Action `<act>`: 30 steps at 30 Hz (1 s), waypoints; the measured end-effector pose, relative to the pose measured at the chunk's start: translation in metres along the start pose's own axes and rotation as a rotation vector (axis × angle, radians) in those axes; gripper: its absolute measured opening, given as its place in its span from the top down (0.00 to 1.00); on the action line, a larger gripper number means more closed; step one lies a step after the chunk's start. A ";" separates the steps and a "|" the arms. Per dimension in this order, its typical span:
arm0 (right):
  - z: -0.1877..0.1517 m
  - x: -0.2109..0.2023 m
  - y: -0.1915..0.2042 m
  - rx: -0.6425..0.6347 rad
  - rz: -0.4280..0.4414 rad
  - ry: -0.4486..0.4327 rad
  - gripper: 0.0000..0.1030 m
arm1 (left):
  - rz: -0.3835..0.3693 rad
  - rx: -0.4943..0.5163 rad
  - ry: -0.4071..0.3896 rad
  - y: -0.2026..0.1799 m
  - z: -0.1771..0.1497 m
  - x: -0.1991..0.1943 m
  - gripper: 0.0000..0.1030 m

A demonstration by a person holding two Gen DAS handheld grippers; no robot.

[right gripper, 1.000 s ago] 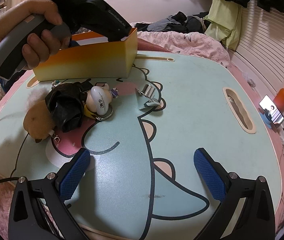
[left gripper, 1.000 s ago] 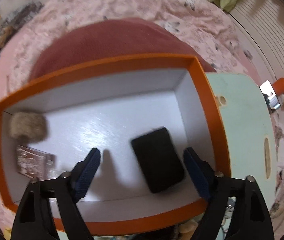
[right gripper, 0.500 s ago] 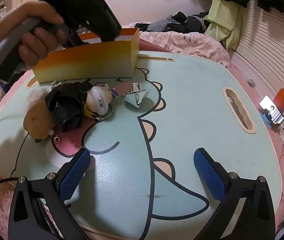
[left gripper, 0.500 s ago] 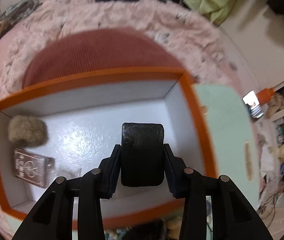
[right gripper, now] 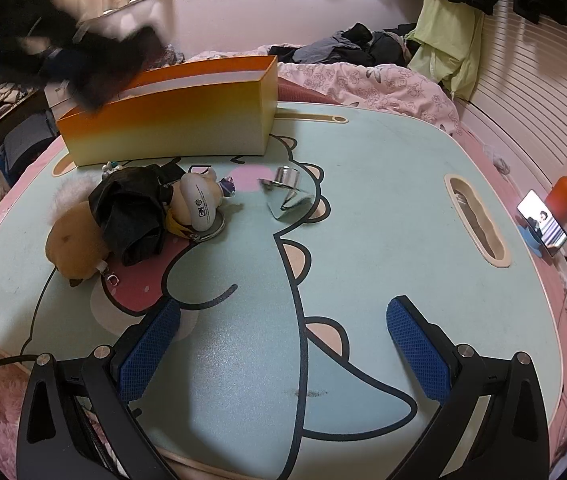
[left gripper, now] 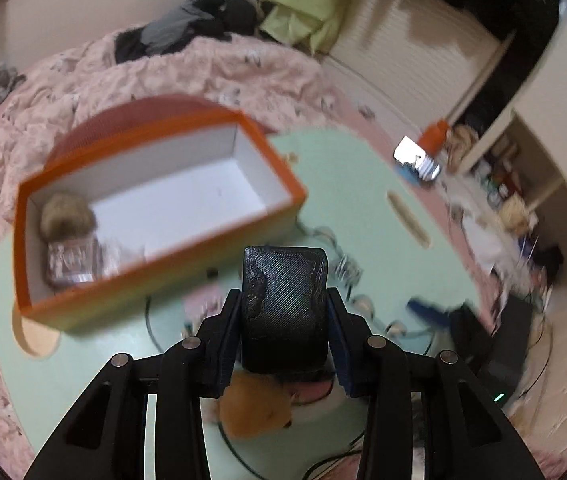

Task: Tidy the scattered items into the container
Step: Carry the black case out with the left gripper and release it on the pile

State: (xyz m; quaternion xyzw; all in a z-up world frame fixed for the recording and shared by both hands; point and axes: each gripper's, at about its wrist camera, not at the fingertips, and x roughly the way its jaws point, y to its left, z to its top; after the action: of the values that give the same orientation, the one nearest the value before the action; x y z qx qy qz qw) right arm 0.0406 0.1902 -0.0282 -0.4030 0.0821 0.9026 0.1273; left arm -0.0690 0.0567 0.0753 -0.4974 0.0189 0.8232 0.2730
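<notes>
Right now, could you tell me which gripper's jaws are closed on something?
The left gripper: it clamps a black textured block. The right gripper is open and empty.

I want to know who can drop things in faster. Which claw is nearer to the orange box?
Left. The left claw, shut on a black block, hangs just beside the orange box. The right claw is open over the near side of the table, far from the box.

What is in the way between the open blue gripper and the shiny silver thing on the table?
Nothing visible. Only bare table lies between the right gripper and the shiny metal piece. The pile of plush toys sits off to the left, clear of that path.
</notes>
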 end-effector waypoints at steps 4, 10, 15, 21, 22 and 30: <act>0.000 0.000 0.000 0.000 0.001 0.000 0.00 | 0.025 -0.055 0.028 0.015 -0.012 0.025 0.63; 0.000 0.000 0.000 0.001 0.000 0.000 0.00 | -0.010 -0.116 -0.042 0.028 -0.023 0.011 0.45; 0.000 0.000 0.000 0.001 0.000 0.000 0.00 | 0.115 -0.105 -0.135 0.029 -0.045 -0.017 0.21; 0.000 0.000 0.000 0.002 0.000 0.000 0.00 | 0.223 -0.082 -0.155 0.039 -0.098 -0.025 0.21; 0.000 0.000 0.000 0.002 0.000 0.000 0.00 | 0.246 -0.092 -0.164 0.041 -0.109 -0.023 0.21; 0.000 0.000 0.000 0.002 -0.001 0.001 0.00 | 0.374 -0.101 -0.248 0.041 -0.143 -0.003 0.19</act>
State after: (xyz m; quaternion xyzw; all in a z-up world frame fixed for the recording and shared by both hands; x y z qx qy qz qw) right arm 0.0409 0.1904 -0.0278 -0.4032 0.0828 0.9023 0.1281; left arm 0.0282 -0.0230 -0.0046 -0.3935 0.0359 0.9141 0.0909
